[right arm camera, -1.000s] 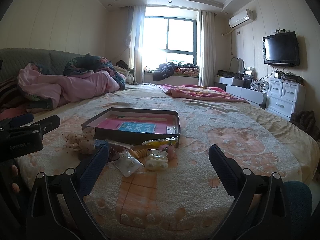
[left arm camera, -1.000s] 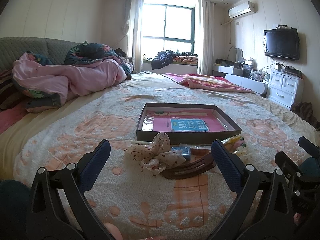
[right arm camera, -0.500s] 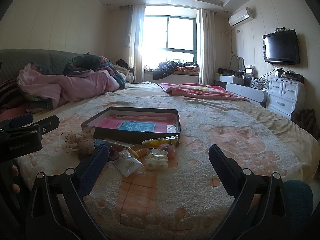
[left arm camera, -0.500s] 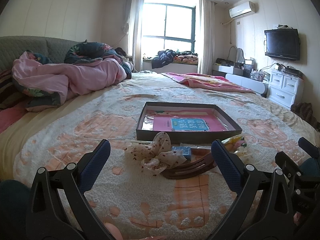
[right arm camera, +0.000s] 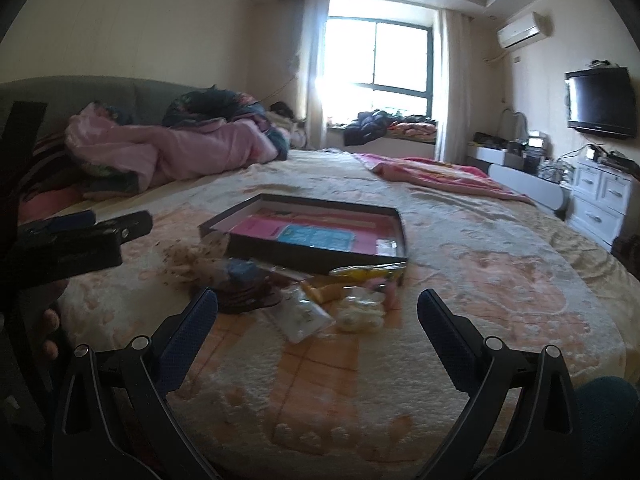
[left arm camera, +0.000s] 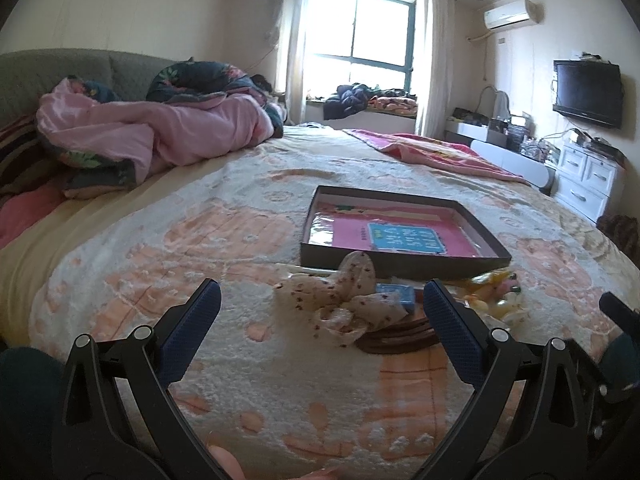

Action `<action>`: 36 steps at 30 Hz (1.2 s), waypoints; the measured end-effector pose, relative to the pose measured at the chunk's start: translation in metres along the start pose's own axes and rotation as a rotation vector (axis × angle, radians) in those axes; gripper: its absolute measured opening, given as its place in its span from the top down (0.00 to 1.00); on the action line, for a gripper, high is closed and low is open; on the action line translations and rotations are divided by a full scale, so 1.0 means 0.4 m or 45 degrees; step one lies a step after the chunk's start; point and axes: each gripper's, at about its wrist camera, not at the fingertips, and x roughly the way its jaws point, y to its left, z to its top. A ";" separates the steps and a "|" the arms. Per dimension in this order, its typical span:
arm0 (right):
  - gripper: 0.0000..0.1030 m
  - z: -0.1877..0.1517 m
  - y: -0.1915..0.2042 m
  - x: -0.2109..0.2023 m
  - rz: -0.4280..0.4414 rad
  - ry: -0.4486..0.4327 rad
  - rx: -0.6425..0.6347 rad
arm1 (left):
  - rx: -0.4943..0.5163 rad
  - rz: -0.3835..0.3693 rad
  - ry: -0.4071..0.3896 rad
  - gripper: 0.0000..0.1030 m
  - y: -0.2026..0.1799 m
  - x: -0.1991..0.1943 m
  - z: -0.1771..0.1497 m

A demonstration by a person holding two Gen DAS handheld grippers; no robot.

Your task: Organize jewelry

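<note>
Jaws spread, left hand-held gripper (left arm camera: 320,320) and right hand-held gripper (right arm camera: 318,320) hover level over the bedspread (left arm camera: 280,392).

Left gripper (left arm camera: 320,312) and right gripper (right arm camera: 318,316) gape (empty).

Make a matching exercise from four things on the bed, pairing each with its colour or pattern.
Things:
1. bow
2. small box
3. hair clip
4. tray

Descriptions:
A. plain blue
B. dark rim, pink lining
C. cream with small dark dots
D. dark brown

Pairs: 1-C, 2-A, 3-D, 4-B
</note>
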 end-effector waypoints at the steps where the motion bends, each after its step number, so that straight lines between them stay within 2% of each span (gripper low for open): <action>1: 0.06 0.002 0.002 0.005 0.010 0.008 0.000 | -0.009 0.002 0.005 0.10 0.006 0.003 0.000; 7: 0.06 0.015 -0.005 0.044 0.032 0.068 0.015 | -0.051 0.005 0.061 0.10 0.036 0.031 0.001; 15: 0.06 0.032 -0.058 0.136 -0.019 0.171 0.062 | -0.087 -0.046 0.150 0.10 0.056 0.081 -0.003; 23: 0.07 0.017 -0.140 0.224 -0.060 0.336 0.220 | -0.108 -0.096 0.251 0.10 0.061 0.144 -0.011; 24: 0.08 0.015 -0.143 0.231 -0.057 0.349 0.228 | -0.104 -0.097 0.263 0.10 0.061 0.153 -0.011; 26: 0.16 0.010 -0.147 0.249 -0.060 0.381 0.233 | -0.094 -0.101 0.278 0.10 0.059 0.167 -0.011; 32: 0.29 -0.003 -0.153 0.304 -0.025 0.467 0.287 | -0.126 -0.138 0.330 0.11 0.071 0.220 -0.011; 36: 0.39 -0.013 -0.162 0.323 -0.017 0.499 0.321 | -0.180 -0.184 0.393 0.22 0.082 0.262 -0.018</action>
